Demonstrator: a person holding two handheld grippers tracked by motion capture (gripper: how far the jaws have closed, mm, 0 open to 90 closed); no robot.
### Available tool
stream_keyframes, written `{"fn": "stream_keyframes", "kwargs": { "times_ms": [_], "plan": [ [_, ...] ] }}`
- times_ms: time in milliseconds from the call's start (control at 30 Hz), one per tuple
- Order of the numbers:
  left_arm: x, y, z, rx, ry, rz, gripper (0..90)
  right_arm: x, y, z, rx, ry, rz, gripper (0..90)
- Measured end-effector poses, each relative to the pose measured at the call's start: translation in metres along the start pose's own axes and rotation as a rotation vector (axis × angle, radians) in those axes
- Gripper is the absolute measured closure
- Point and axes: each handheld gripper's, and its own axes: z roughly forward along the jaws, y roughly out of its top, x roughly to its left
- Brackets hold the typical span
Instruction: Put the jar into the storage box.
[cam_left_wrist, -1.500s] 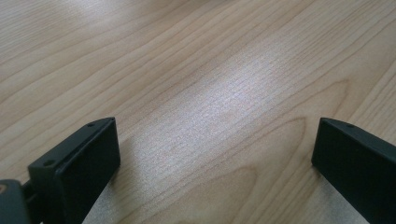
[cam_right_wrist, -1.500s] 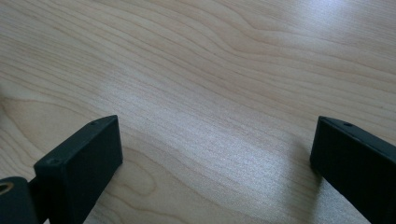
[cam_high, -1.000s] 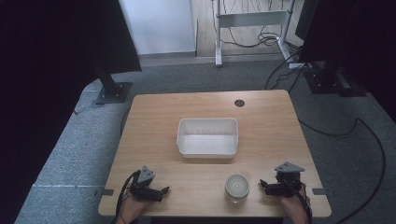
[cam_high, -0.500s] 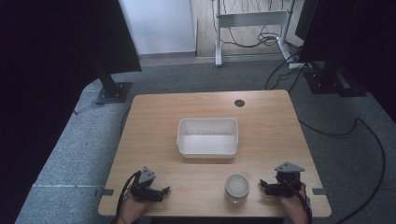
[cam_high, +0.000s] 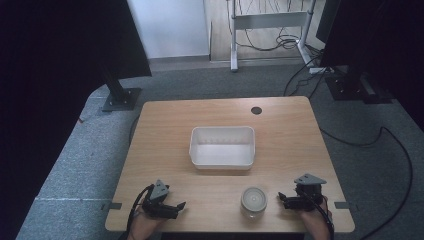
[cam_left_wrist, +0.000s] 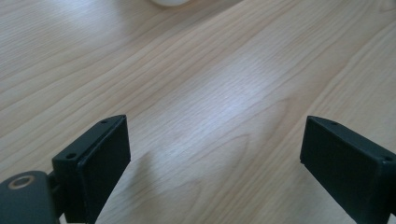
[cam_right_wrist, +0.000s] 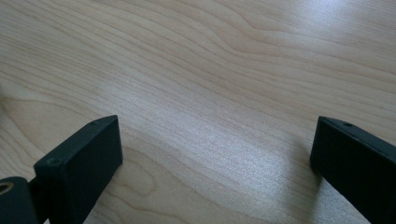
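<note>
Resting apart on surface (cam_high: 165, 135) | left gripper (cam_high: 176, 207), right gripper (cam_high: 283, 200) released | jar (cam_high: 254, 201) beside right gripper: likely rigid, slippery, fragile; grip its sides.

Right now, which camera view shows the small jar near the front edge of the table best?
The high view. There the jar stands whole on the table, in front of the white tray and left of the right gripper. The two gripper views look down at bare wood between open jaws, so they tell nothing about the jar.
</note>
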Motion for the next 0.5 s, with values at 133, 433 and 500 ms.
{"fn": "stream_keyframes", "kwargs": {
  "times_ms": [133,433,500],
  "plan": [
    [-0.005,0.003,-0.001,-0.011,-0.015,0.015,8.2,0.0,0.0,0.0,0.0,-0.001,0.0,1.8],
    [-0.016,0.012,0.002,-0.039,-0.06,0.031,8.1,0.0,0.0,0.0,-0.001,0.0,-0.001,1.8],
    [-0.018,0.013,0.002,-0.042,-0.065,0.034,8.1,0.0,0.0,0.0,-0.001,0.0,-0.001,1.8]
  ]
}}
